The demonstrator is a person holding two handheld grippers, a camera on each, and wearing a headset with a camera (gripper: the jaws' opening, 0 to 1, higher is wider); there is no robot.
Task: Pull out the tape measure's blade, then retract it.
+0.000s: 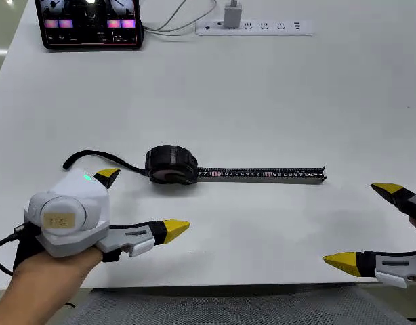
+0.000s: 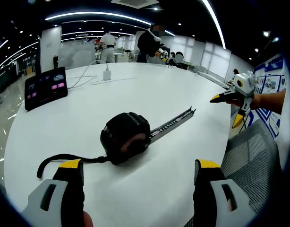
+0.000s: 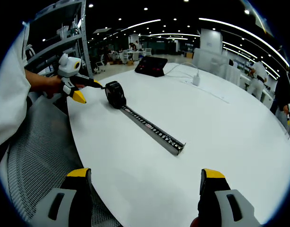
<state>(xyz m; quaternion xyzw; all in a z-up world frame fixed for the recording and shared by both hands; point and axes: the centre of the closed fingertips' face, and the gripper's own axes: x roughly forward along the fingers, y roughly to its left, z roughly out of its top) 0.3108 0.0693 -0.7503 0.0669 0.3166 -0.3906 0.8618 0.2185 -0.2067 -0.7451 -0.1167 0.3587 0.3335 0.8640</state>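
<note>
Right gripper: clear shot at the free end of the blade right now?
Probably yes. The right gripper is open, and bare white table lies between its jaws and the free end of the blade. The blade lies flat on the table, so pinching it may be fiddly.

Near the middle of the worktop [image 1: 276, 95]: the tape measure [image 1: 171, 165], lying on the surface. To its right, the blade [image 1: 262, 174], stretched out flat along the worktop. To its left, the strap [image 1: 93, 158], lying on the surface too. In front of the tape measure and a little to the left, the left tool [image 1: 143, 202], near it but apart. In front of the blade's end and further right, the right tool [image 1: 364, 225], well apart from it, at the near edge. Behind, at the far edge, the tablet [image 1: 91, 24] on the left; right of it the power strip [image 1: 255, 27], with a charger [image 1: 233, 13] plugged in it.
</note>
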